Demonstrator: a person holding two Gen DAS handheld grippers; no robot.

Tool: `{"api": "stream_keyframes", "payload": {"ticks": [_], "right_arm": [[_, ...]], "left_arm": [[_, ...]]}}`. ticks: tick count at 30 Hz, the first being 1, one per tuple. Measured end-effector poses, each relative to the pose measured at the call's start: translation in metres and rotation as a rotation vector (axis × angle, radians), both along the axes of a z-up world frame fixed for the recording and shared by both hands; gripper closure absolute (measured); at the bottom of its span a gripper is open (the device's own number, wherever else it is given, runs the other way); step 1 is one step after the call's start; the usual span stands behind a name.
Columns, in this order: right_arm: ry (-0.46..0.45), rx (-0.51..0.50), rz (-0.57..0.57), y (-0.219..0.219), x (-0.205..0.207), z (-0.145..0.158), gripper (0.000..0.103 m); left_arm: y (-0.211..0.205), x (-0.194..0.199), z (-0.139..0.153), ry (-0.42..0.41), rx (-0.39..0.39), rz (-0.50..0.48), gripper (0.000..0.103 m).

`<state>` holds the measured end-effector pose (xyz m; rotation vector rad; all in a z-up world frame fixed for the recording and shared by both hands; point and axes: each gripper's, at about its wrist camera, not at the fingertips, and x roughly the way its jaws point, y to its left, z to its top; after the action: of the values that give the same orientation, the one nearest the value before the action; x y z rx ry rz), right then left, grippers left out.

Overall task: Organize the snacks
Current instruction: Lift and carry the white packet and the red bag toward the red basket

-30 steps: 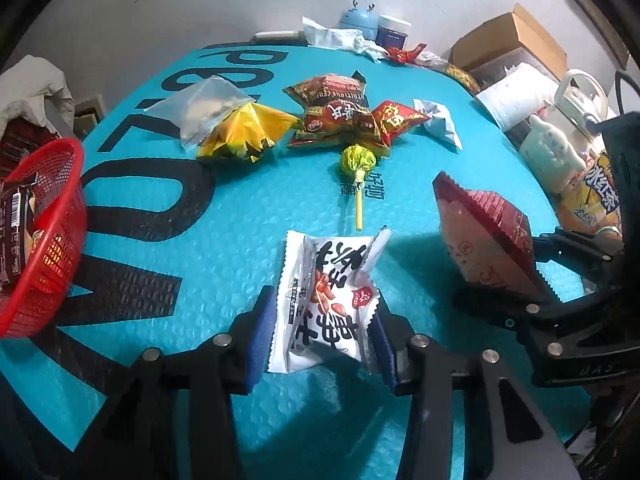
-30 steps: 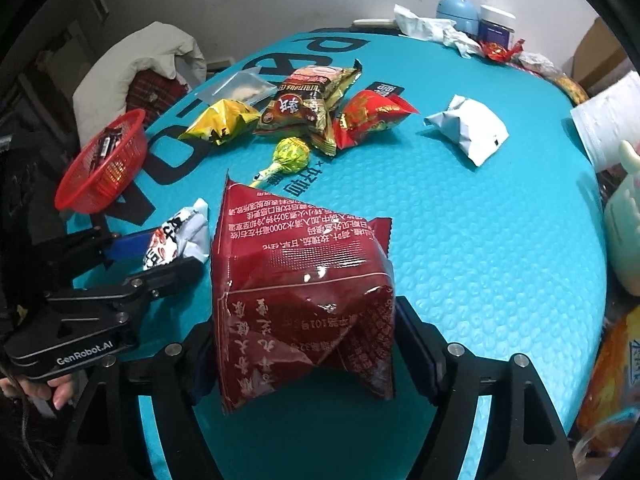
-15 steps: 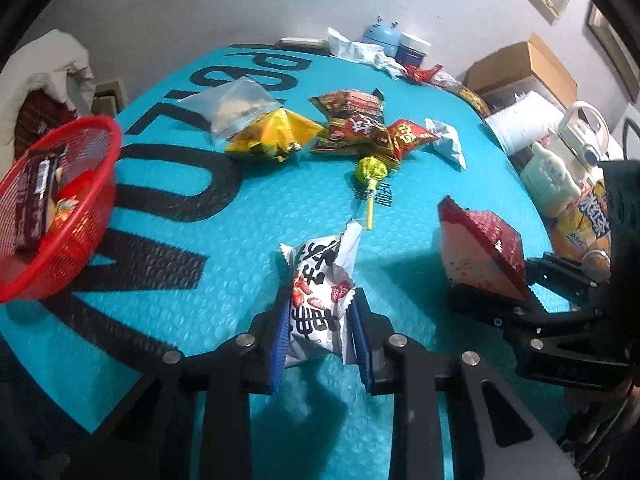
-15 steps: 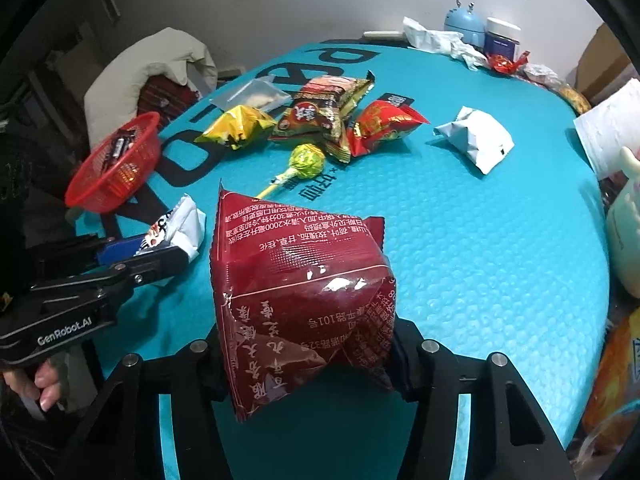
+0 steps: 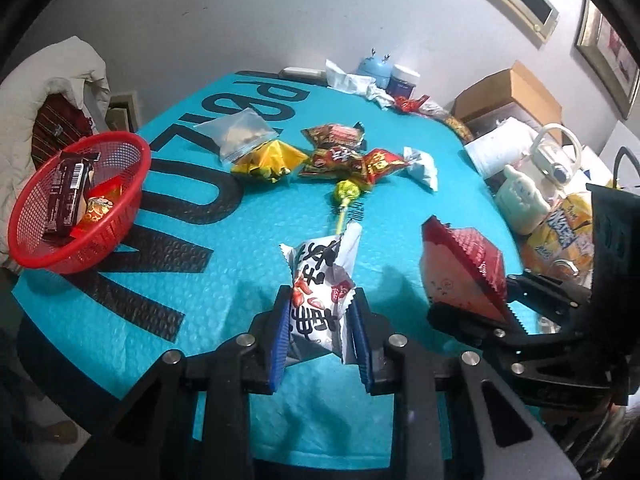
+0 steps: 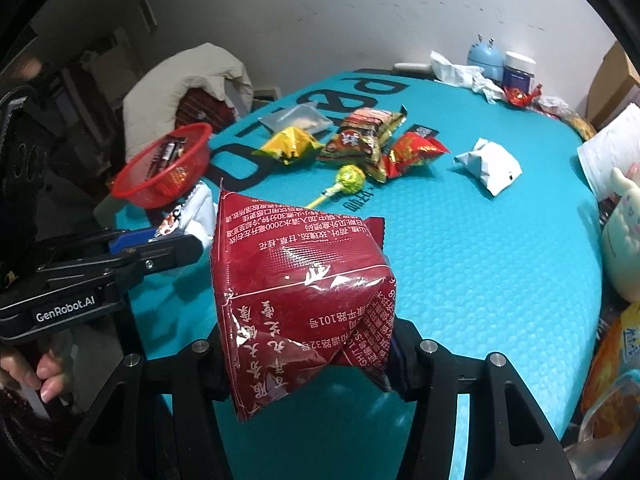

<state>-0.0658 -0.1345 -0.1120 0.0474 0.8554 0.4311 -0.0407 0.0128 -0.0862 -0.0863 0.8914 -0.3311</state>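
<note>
My left gripper (image 5: 320, 328) is shut on a white snack packet (image 5: 320, 280) with red and black print, held above the teal mat. In the right wrist view my right gripper (image 6: 306, 356) is shut on a dark red pouch (image 6: 296, 288) that fills the lower middle. That same red pouch (image 5: 460, 272) shows to the right in the left wrist view. A red mesh basket (image 5: 28, 248) with a dark bar and small red packets stands at the mat's left edge. The left gripper (image 6: 168, 246) with the white packet (image 6: 196, 212) appears left of the pouch.
Loose snacks lie mid-mat: a clear bag (image 5: 240, 132), a yellow packet (image 5: 268, 158), red packets (image 5: 344, 152), a green lollipop (image 5: 346, 196), a white packet (image 5: 420, 166). A blue jar (image 5: 374, 70), a cardboard box (image 5: 508, 94) and a plush toy (image 5: 520, 200) crowd the far and right edges.
Both grippers closed on their packets and lifted them off the mat. The left view has swung so the red basket sits more fully in sight.
</note>
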Motion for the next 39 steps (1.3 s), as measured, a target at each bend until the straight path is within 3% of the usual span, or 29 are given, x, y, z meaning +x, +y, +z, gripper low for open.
{"api": "stream_keyframes", "payload": {"ticks": [11, 27, 39], "right_arm": [[-0.052, 0.023, 0.024, 0.004, -0.003, 0.03, 0.047], [-0.226, 0.043, 0.057, 0.031, -0.006, 0.112, 0.047], [-0.226, 0.04, 0.127, 0.08, 0.027, 0.127, 0.047]], "left_arm": [[0.004, -0.009, 0.032, -0.097, -0.014, 0.005, 0.075], [0.036, -0.009, 0.098, -0.281, -0.05, 0.055, 0.075], [0.082, 0.015, 0.108, -0.301, -0.05, 0.109, 0.075]]}}
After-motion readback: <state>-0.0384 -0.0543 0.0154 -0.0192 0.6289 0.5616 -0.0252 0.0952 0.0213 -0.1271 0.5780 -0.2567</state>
